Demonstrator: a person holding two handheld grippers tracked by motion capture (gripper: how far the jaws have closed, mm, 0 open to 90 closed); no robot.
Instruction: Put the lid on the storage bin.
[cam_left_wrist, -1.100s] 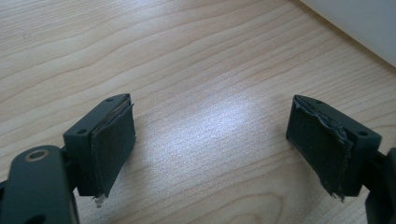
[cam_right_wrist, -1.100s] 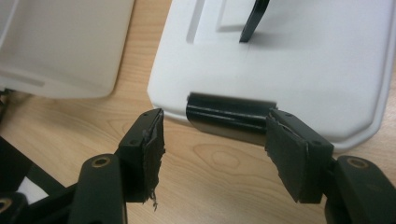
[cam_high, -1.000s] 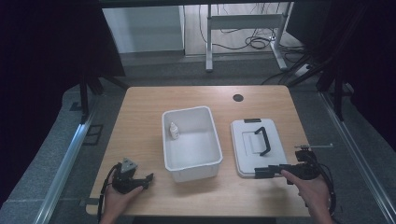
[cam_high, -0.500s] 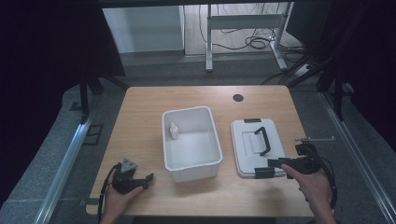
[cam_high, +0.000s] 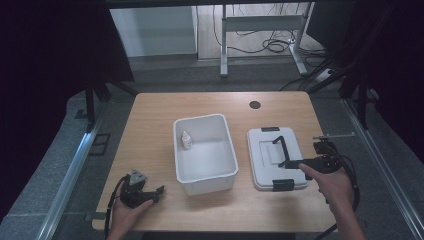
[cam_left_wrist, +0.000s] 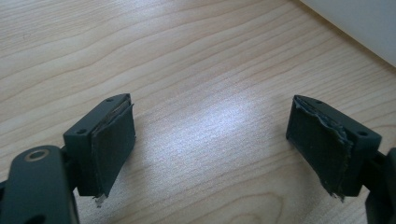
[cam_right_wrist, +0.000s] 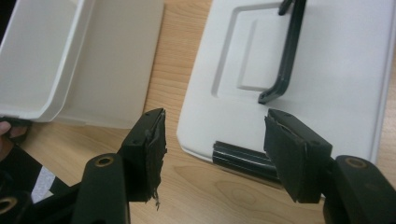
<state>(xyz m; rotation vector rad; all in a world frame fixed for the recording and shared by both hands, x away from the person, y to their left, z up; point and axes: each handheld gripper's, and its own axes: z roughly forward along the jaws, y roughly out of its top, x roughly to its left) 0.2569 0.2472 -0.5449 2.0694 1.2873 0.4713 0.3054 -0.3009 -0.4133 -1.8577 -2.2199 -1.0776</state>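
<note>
A white bin (cam_high: 200, 119) stands mid-table with a small white bottle (cam_high: 186, 140) upright inside by its left wall. To its right a white lid (cam_high: 265, 172) lies flat, with a black handle (cam_high: 280, 145) and black latches. My right gripper (cam_high: 292, 164) hovers open over the lid's near right part. In the right gripper view its jaws (cam_right_wrist: 215, 123) straddle the lid's near edge and a latch (cam_right_wrist: 243, 158) below, touching nothing, with the handle (cam_right_wrist: 287, 51) ahead. My left gripper (cam_high: 156, 192) rests low at the near left, open over bare wood (cam_left_wrist: 210, 105).
A black round grommet (cam_high: 255, 105) sits in the wooden table's (cam_high: 150, 130) far edge. Beyond the table stand a metal desk frame (cam_high: 260, 22) and loose floor cables. The bin's corner (cam_left_wrist: 359, 28) lies just ahead of the left gripper.
The right hand has lifted and drifted a little farther over the lid's near part, jaws still wide. The left hand has stayed put.
</note>
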